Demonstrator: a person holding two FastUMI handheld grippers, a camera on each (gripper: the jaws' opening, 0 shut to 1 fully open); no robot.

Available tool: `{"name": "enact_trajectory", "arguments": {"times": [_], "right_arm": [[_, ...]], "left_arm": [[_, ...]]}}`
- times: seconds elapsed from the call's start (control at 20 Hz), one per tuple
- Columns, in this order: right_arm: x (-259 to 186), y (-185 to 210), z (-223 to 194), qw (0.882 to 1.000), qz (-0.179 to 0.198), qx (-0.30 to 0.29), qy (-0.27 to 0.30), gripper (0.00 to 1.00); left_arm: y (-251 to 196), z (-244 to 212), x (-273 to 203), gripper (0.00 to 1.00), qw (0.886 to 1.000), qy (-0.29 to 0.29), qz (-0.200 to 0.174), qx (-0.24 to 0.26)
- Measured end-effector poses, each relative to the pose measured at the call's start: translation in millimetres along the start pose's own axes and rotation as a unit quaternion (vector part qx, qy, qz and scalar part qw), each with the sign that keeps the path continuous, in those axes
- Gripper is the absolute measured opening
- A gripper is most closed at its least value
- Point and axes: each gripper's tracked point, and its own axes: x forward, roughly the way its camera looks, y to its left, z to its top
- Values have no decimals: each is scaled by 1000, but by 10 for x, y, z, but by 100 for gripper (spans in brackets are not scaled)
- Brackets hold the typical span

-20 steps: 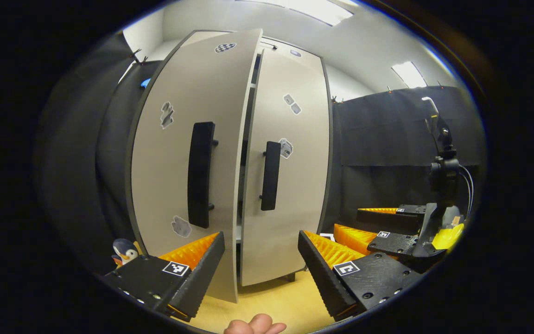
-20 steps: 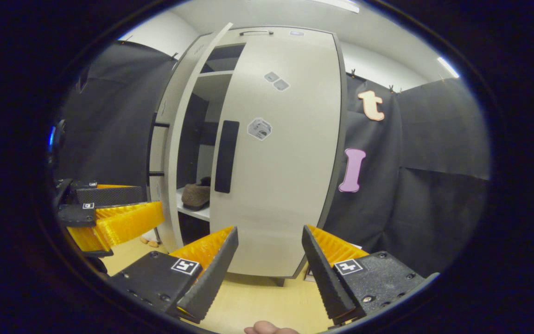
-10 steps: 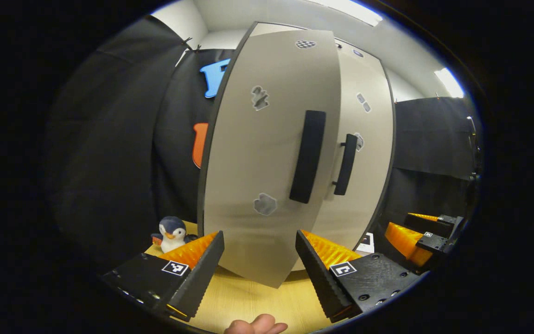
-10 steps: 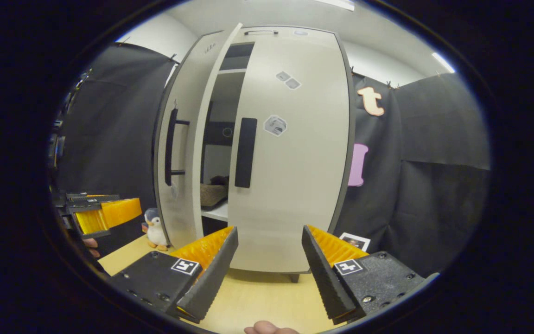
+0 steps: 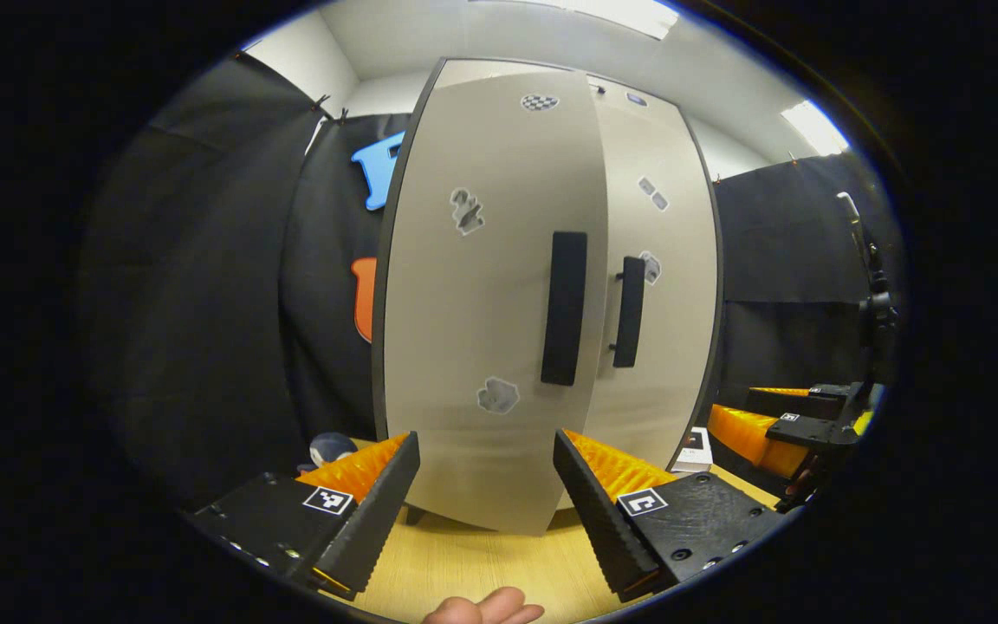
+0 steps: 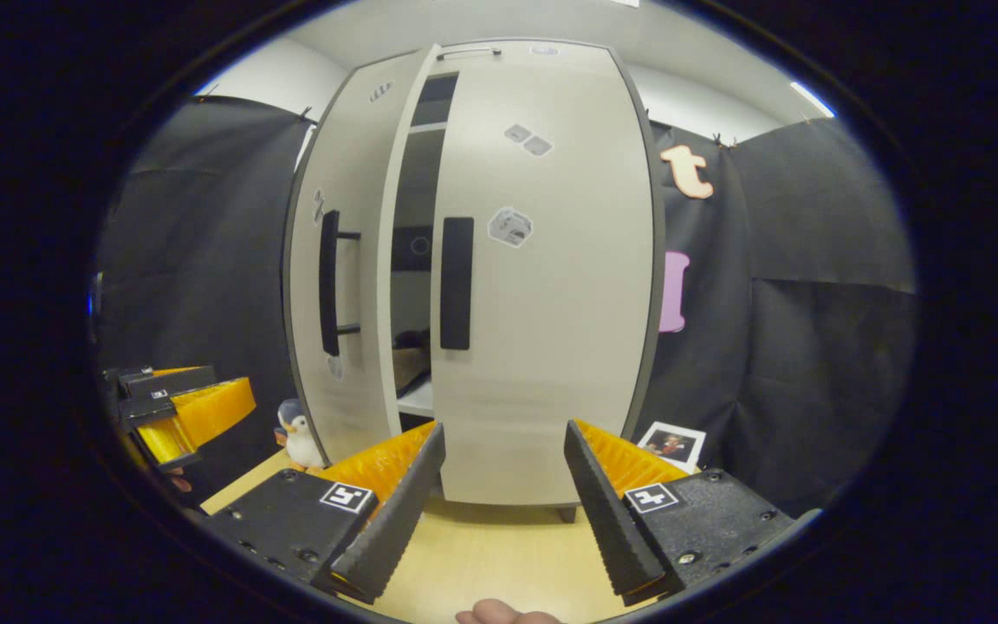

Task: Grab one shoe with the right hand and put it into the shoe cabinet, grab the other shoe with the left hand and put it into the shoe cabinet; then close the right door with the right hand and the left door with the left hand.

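At 12 o'clock of left gripper (image 5: 486, 485), jaws spread and empty, left door (image 5: 482, 303) hangs ajar. Push flat near handle (image 5: 564, 308) till flush w/ right door (image 6: 551, 286). Right gripper (image 6: 503, 485) also released, idle.

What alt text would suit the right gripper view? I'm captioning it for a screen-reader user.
A pale shoe cabinet stands ahead with its right door shut and its left door ajar, a shoe visible on a shelf through the gap. The right gripper is open and empty in front; a penguin toy stands lower left.
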Motion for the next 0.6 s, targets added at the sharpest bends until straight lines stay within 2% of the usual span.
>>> {"name": "enact_trajectory", "arguments": {"times": [0.1, 0.15, 0.35, 0.5, 0.6], "right_arm": [[-64, -32, 184, 999, -6, 0, -42, 91], [-64, -37, 199, 999, -8, -1, -46, 91], [-24, -88, 56, 1000, -18, 0, -14, 91], [-37, -116, 107, 999, -19, -16, -26, 91], [-58, -95, 133, 999, -16, -25, -34, 91]], "left_arm": [[-125, 105, -30, 95, 1000, -17, -11, 23], [-154, 126, -29, 95, 999, -21, -13, 33], [-293, 99, -32, 96, 999, -18, -26, 40], [-221, 140, -12, 96, 998, -18, -7, 52], [-156, 67, 21, 96, 997, 4, 14, 71]]}}
